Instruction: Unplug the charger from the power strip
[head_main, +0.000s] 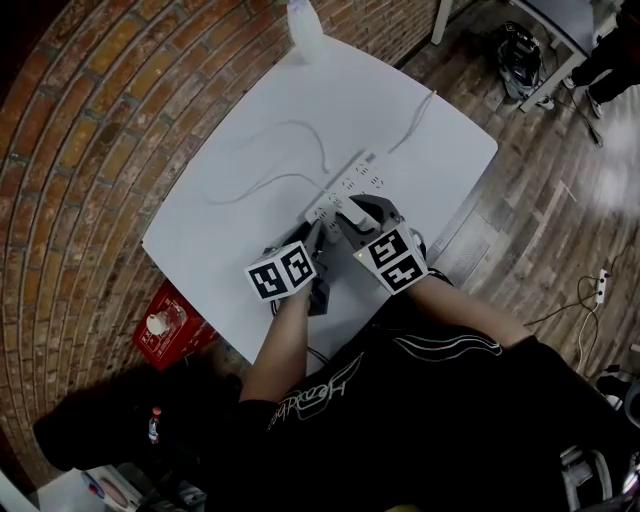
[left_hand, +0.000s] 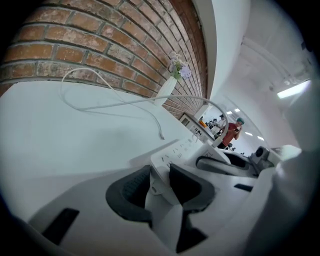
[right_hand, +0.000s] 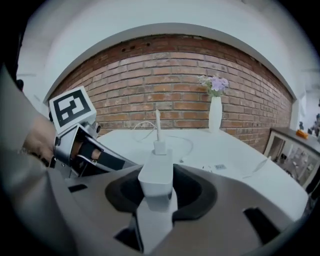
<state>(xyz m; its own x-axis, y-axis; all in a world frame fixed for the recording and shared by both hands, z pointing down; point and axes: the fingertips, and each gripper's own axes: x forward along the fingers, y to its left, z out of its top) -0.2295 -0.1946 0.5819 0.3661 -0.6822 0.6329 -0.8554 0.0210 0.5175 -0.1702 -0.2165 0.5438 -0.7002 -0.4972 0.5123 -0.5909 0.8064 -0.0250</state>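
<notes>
A white power strip (head_main: 352, 178) lies across the middle of the white table (head_main: 230, 220). My left gripper (head_main: 318, 228) is shut on its near end; in the left gripper view the dark pads (left_hand: 131, 192) clamp the strip's (left_hand: 182, 150) end. Right beside it, my right gripper (head_main: 362, 215) is shut on the white charger (right_hand: 156, 175), whose thin white cable (right_hand: 157, 125) rises from its top. That cable (head_main: 270, 150) loops over the table's left half. The charger's prongs and socket are hidden.
A white vase (head_main: 303, 25) with flowers stands at the table's far corner by the brick wall. The strip's own cord (head_main: 415, 120) runs off to the far right. A red box (head_main: 165, 325) sits on the floor at the table's near left edge.
</notes>
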